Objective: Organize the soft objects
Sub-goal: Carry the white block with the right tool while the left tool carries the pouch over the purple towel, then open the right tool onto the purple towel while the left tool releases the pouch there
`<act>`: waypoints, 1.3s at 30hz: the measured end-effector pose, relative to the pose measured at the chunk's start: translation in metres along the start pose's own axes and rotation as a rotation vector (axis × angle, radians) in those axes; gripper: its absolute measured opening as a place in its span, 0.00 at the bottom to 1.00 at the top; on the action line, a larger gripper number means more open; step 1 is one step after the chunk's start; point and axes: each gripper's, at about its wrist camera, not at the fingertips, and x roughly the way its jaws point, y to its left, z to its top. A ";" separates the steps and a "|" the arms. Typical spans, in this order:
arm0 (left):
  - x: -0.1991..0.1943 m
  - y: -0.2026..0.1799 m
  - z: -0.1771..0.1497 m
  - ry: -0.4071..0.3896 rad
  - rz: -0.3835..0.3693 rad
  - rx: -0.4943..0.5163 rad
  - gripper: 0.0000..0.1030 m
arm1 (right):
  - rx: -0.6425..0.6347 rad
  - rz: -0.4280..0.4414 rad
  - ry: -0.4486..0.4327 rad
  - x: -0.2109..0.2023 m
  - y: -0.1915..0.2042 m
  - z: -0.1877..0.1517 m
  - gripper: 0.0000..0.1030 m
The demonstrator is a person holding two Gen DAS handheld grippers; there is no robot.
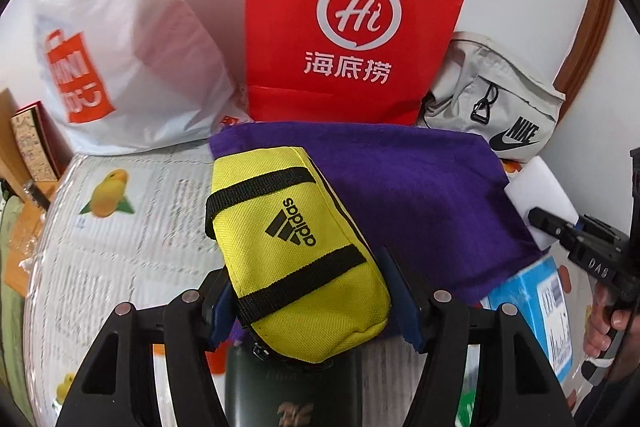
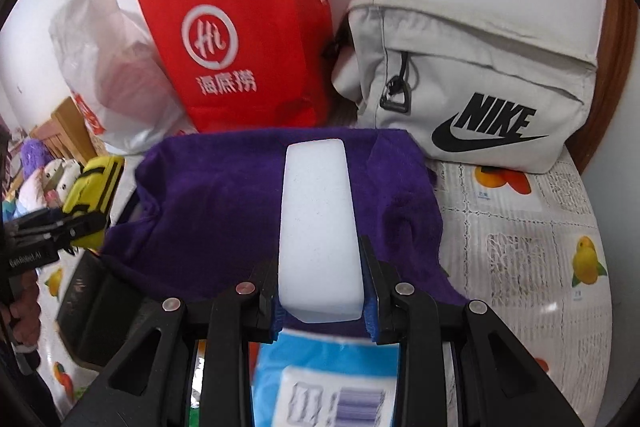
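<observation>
My left gripper (image 1: 316, 303) is shut on a yellow Adidas pouch (image 1: 296, 247) with black straps, held above the left edge of a purple cloth (image 1: 420, 195). My right gripper (image 2: 322, 291) is shut on a white sponge block (image 2: 318, 223), held over the middle of the purple cloth (image 2: 224, 211). The pouch also shows in the right wrist view (image 2: 94, 195) at the far left, and the sponge shows in the left wrist view (image 1: 540, 195) at the right. A grey Nike bag (image 2: 472, 83) lies behind the cloth on the right.
A red paper bag (image 1: 352, 27) and a white plastic bag (image 1: 120, 47) stand against the wall behind the cloth. A blue box (image 2: 324, 379) lies under my right gripper. A dark box (image 2: 96, 311) sits at the cloth's left. The tablecloth (image 2: 532, 267) has a fruit print.
</observation>
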 end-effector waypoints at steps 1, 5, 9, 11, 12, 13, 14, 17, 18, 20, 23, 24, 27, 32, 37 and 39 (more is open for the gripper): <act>0.005 -0.001 0.003 0.007 0.000 0.000 0.61 | -0.002 -0.002 0.013 0.006 -0.002 0.001 0.30; 0.027 -0.006 0.018 0.041 0.011 -0.001 0.61 | 0.000 -0.001 0.056 0.025 -0.009 0.004 0.30; 0.045 -0.009 0.027 0.059 0.010 -0.004 0.61 | -0.007 0.016 0.094 0.042 -0.014 0.005 0.30; 0.053 -0.008 0.030 0.069 0.012 -0.009 0.61 | -0.009 0.016 0.108 0.048 -0.015 0.007 0.30; 0.057 -0.008 0.031 0.075 0.014 -0.009 0.61 | -0.010 0.017 0.115 0.050 -0.015 0.007 0.30; 0.062 -0.007 0.033 0.083 0.016 -0.008 0.61 | -0.014 0.021 0.120 0.052 -0.016 0.008 0.30; 0.065 -0.007 0.034 0.089 0.018 -0.009 0.61 | -0.017 0.024 0.125 0.054 -0.016 0.008 0.30; 0.077 -0.007 0.036 0.119 0.016 -0.014 0.61 | -0.018 0.033 0.140 0.059 -0.018 0.008 0.30; 0.080 -0.007 0.037 0.129 0.011 -0.019 0.61 | -0.017 0.032 0.144 0.060 -0.018 0.008 0.30; 0.084 -0.008 0.038 0.133 0.010 -0.015 0.61 | -0.017 0.030 0.152 0.062 -0.020 0.008 0.30; 0.087 -0.010 0.039 0.140 0.012 -0.010 0.63 | -0.022 0.031 0.161 0.064 -0.019 0.009 0.30; 0.088 -0.011 0.040 0.140 0.010 -0.010 0.64 | -0.025 0.032 0.165 0.064 -0.019 0.009 0.30; 0.089 -0.014 0.042 0.146 -0.003 -0.001 0.68 | -0.030 0.039 0.176 0.068 -0.016 0.010 0.31; 0.091 -0.021 0.043 0.154 0.006 0.012 0.77 | -0.049 0.023 0.146 0.061 -0.010 0.013 0.63; 0.080 -0.018 0.037 0.155 0.032 0.005 0.79 | -0.071 0.002 0.112 0.048 -0.005 0.011 0.69; 0.070 -0.014 0.034 0.144 0.030 -0.005 0.79 | -0.063 -0.004 0.102 0.041 -0.005 0.009 0.69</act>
